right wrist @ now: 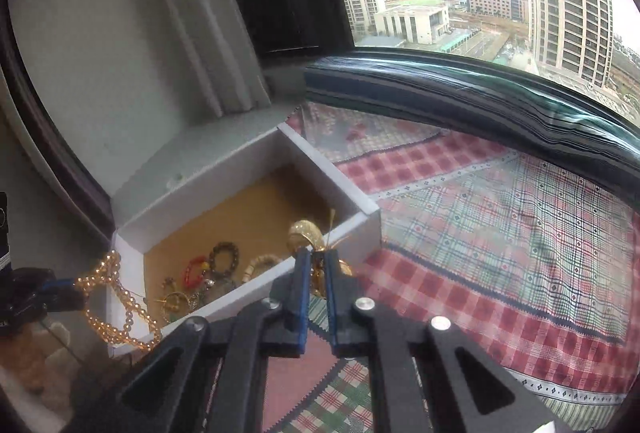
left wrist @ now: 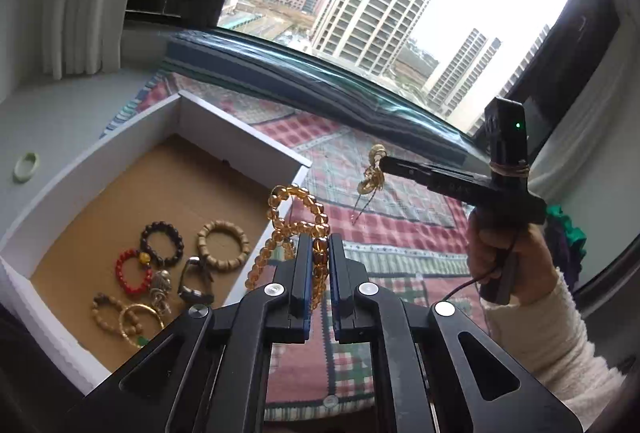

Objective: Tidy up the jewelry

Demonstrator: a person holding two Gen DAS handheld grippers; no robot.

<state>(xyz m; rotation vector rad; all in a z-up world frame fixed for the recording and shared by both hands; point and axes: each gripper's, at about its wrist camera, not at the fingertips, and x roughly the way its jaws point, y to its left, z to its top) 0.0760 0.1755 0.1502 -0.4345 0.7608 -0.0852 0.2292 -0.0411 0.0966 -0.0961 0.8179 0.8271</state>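
two pieces are held above a plaid cloth beside an open white box. the left gripper is closed narrowly on a long strand of amber beads, which is looped above the fingers and trails down past the box's near wall. the right gripper is clamped on a gold ornament with thin wire ends – its exact form cannot be told. both are held in the air near the box edge, not yet inside. on the box's brown floor lie several bracelets – a dark one, a red one and a tan one. a pale green ring is seen outside the box. risks, as judged: the hanging strand may catch on the box wall or drape over it when released; the ornament's wires may snag the beads if both are lowered together.
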